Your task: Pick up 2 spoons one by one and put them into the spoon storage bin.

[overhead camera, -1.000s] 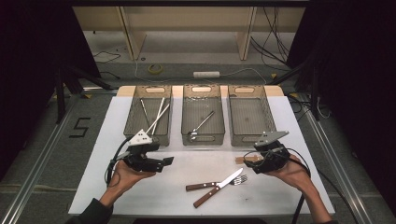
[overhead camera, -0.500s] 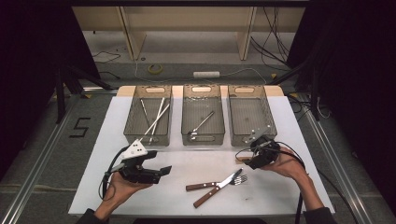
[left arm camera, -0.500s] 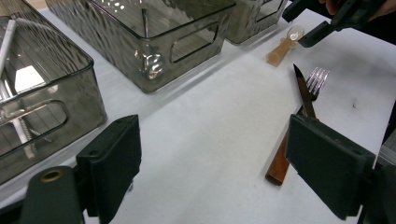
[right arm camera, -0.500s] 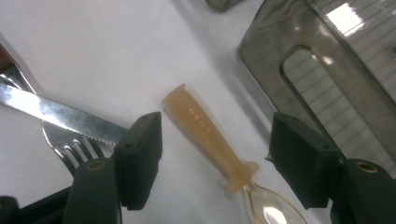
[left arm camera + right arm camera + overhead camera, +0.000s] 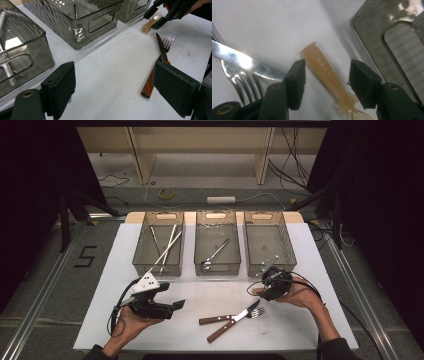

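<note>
One small amber plastic handle (image 5: 325, 75), lying just in front of the right-hand bin (image 5: 267, 247), is looking light, stiff and slick (best pinched mid-shaft), with the right gripper (image 5: 325, 83) closing its still-parted jaws around it, untouched.

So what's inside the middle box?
The middle box holds one metal utensil, lying slanted with its head near the front wall. The dark ribbed walls blur anything smaller.

- right tongs (image 5: 325, 82) straddle amber plastic handle (image 5: 327, 75), jaws just closing, gaps both sides
- knife (image 5: 244, 62) across fork (image 5: 239, 82), left
- smoked bin (image 5: 394, 37), right
</note>
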### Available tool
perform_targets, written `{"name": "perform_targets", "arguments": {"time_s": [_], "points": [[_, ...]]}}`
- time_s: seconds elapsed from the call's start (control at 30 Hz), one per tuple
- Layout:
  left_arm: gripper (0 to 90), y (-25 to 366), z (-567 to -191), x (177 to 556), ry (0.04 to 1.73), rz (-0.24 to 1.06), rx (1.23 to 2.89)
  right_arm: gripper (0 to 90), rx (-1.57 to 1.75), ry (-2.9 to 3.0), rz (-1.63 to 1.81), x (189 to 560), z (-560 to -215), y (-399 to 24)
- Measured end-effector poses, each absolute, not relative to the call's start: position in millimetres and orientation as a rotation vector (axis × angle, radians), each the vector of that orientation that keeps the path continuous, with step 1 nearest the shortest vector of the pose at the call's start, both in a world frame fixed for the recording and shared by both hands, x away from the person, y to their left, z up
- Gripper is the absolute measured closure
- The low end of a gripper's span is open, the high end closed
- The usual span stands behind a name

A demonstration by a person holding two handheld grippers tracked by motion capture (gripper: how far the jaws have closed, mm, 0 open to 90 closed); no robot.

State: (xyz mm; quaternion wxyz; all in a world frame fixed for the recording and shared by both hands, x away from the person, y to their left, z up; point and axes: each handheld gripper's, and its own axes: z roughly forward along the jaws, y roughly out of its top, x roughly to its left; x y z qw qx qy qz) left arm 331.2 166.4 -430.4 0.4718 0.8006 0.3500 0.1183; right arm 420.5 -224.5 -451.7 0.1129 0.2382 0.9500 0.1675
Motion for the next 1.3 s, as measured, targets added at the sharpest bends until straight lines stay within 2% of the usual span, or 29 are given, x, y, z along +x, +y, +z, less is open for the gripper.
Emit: {"name": "perform_targets", "arguments": {"time_s": [0.47,0.93,1.3], "points": [[18.6,166.2,-430.7,332.1,0.856,0.295,1.973,58.9,0.610,2.829,0.452,422.6,-460.3,-215.1],[19.1,165.2,-430.6,331.6,0.853,0.294,1.978,72.8,0.538,2.865,0.455,419.9,-460.1,-213.5],[19.1,166.1,-430.5,331.8,0.850,0.299,1.981,74.6,0.471,2.856,0.434,415.1,-458.1,-212.4]]}}
